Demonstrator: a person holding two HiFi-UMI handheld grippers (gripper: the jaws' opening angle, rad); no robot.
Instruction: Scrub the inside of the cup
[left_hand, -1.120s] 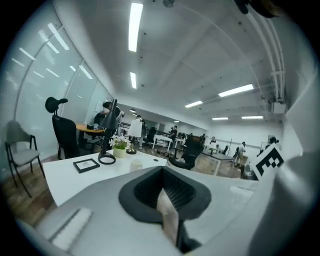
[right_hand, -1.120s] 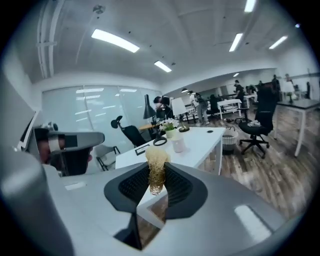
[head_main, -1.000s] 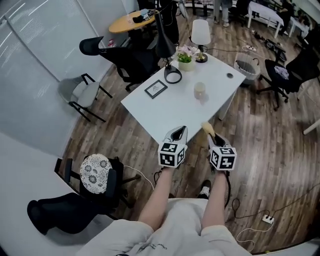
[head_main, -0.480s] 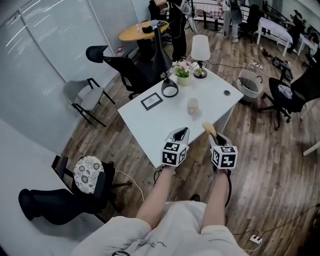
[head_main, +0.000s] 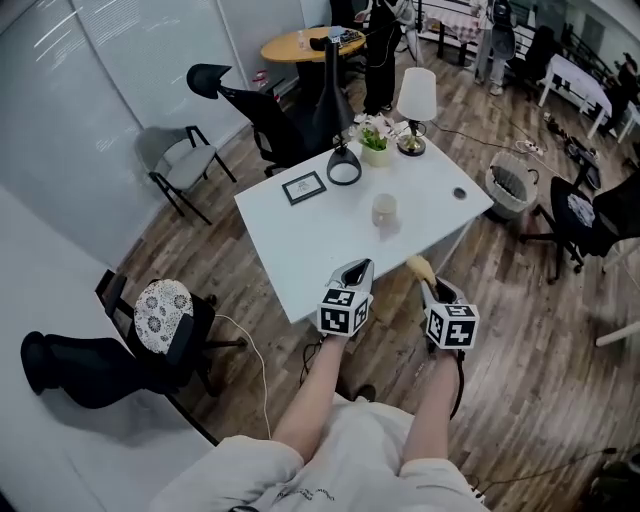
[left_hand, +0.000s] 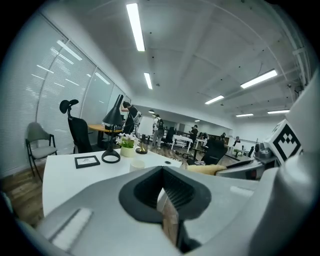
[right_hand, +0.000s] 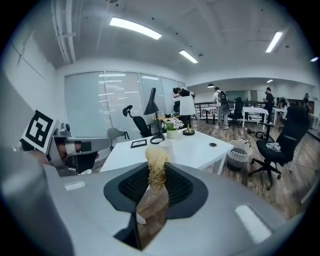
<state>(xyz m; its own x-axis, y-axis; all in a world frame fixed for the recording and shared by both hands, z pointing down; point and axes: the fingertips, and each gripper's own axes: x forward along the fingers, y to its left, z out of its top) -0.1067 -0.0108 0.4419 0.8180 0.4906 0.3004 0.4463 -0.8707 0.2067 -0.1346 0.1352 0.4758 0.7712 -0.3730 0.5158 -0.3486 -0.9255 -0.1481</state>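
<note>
A pale cup (head_main: 384, 209) stands upright near the middle of the white table (head_main: 300, 250); it also shows as the cup (left_hand: 136, 164) and the cup (right_hand: 165, 146) in the gripper views. My right gripper (head_main: 432, 290) hangs off the table's near edge, shut on a tan scrub brush (head_main: 419, 268) whose bristle head (right_hand: 156, 162) sticks up past the jaws. My left gripper (head_main: 355, 272) is beside it over the table's near corner, shut with nothing in it. Both are well short of the cup.
On the table's far side stand a black lamp (head_main: 340, 110), a white lamp (head_main: 416, 100), a flower pot (head_main: 375, 140), a picture frame (head_main: 304, 187) and a black ring (head_main: 344, 172). Office chairs (head_main: 270, 110), a waste basket (head_main: 513, 185) and a cushioned stool (head_main: 165, 310) surround it.
The head view has shifted: table and cup now lie lower and further left. Both grippers keep their pose, and the brush stays in the right one.
</note>
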